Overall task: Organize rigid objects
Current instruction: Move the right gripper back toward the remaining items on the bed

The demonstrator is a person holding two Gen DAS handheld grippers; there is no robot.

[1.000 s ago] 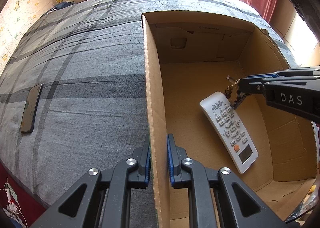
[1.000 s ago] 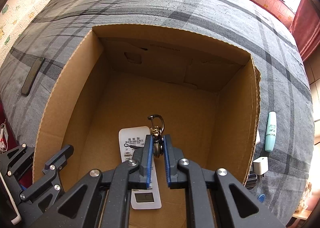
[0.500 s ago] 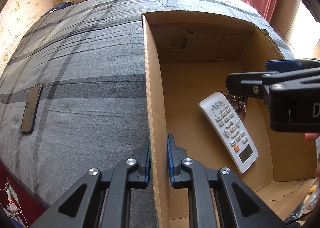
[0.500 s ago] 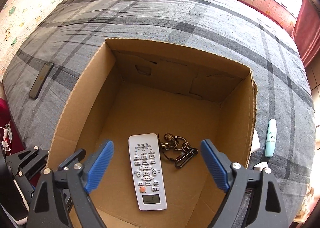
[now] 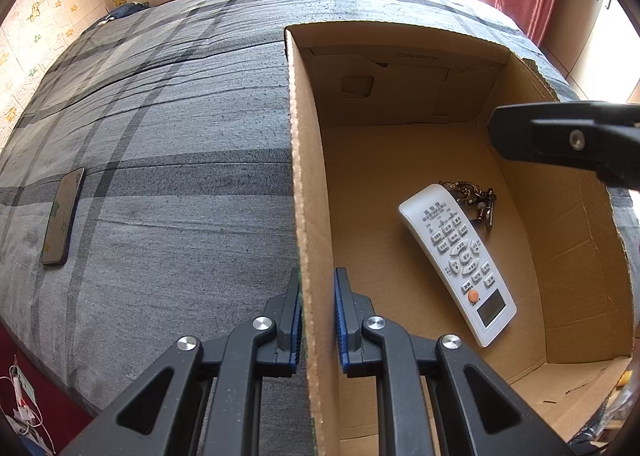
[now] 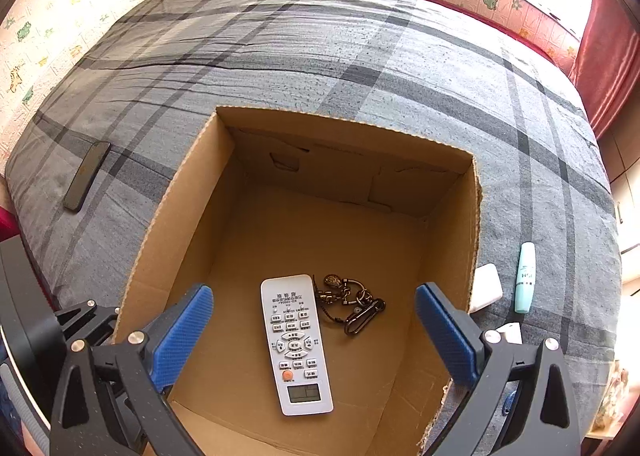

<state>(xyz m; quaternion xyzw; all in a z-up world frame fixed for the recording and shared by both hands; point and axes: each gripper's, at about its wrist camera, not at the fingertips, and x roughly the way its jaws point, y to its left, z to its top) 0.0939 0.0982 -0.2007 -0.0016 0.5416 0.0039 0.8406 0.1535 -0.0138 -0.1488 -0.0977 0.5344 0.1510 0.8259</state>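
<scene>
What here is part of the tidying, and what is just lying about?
Part of the job:
cardboard box
remote
keyring
phone
green tube
white charger
left gripper clamping the box wall
right gripper, open

Just there:
bedspread
curtain

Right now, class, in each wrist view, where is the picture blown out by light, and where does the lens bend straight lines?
Left wrist view: the window strip at top is washed white, and the brown cardboard box wall bows. Right wrist view: the upper right corner glares white beside the red curtain; the grey plaid bedspread bulges like a dome.
</scene>
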